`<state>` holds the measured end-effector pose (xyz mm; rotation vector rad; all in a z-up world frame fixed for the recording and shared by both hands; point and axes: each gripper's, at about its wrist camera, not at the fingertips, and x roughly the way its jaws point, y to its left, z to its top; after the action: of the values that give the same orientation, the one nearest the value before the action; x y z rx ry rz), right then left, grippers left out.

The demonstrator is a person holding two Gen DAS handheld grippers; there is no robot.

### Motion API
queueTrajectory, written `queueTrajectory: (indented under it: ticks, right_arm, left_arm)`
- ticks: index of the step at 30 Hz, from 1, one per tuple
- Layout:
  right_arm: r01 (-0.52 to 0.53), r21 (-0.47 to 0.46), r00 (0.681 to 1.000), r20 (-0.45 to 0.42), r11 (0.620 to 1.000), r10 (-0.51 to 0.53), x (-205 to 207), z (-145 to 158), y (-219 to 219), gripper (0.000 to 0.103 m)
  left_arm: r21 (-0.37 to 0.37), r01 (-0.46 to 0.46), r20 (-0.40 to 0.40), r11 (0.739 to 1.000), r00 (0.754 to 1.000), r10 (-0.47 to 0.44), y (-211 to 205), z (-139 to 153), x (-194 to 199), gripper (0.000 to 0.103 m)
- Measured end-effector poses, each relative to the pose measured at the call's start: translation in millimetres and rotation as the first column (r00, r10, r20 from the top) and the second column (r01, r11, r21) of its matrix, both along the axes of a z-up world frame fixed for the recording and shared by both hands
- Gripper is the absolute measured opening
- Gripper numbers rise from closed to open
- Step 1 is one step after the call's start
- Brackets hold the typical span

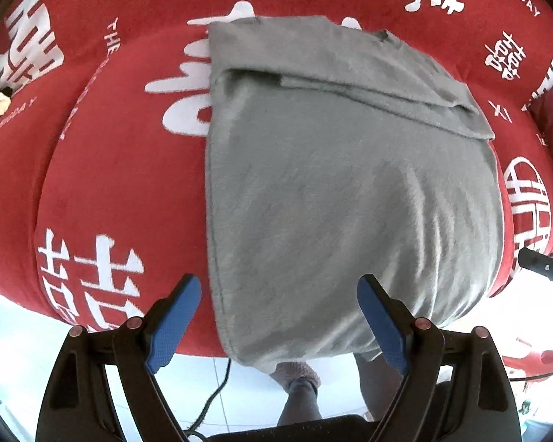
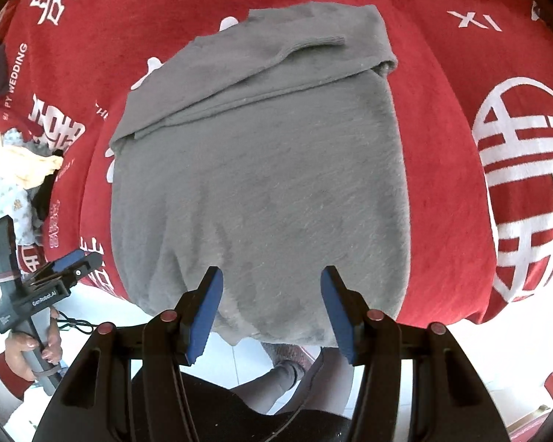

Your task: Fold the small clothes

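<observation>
Both my grippers hover empty over the folded sweater.
My left gripper (image 1: 279, 287) and right gripper (image 2: 272, 280) gape open above the grey sweater (image 1: 350, 191), which lies on the red blanket (image 1: 110, 184), near edge overhanging.

Red cloth (image 1: 129, 191) covering the surface carries white printed lettering. Left wrist view: "THE BIGDAY" runs along the top right edge, first letters cut off by the frame; "BIGDAY" shows again at the left edge; large white Chinese double-happiness characters are scattered across the cloth; "XI" appears at the right. Right wrist view: "XI" top right; "PY WEDDING" at the left edge, the start hidden; a round white emblem at the right. Left gripper (image 2: 68, 263) body, seen from the right wrist, bears "GenRobot.AI".
</observation>
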<state>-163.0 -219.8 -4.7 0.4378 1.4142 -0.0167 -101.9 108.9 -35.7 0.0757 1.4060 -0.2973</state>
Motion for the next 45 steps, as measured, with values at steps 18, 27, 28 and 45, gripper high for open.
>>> queueTrajectory:
  ticks: [18,27,28,45]
  right_arm:
    - [0.108,0.066,0.994,-0.04,0.992,-0.105,-39,-58,-47,0.059]
    - [0.094,0.175,0.987,-0.143,0.98,-0.069,-73,-106,-60,0.059]
    - [0.086,0.177,0.988,-0.145,0.98,-0.06,-73,-110,-58,0.059]
    - [0.089,0.228,0.989,-0.133,0.97,-0.059,-77,-124,-65,0.065]
  left_arm:
    - [-0.15,-0.032,-0.035,0.988,0.999,0.027,39,-44,-20,0.088]
    - [-0.218,0.016,-0.16,0.976,0.986,-0.052,39,-81,-32,0.088]
    - [-0.22,0.036,-0.155,0.975,0.985,-0.071,36,-81,-34,0.088]
    - [-0.281,0.07,-0.194,0.957,0.973,-0.128,24,-91,-54,0.088]
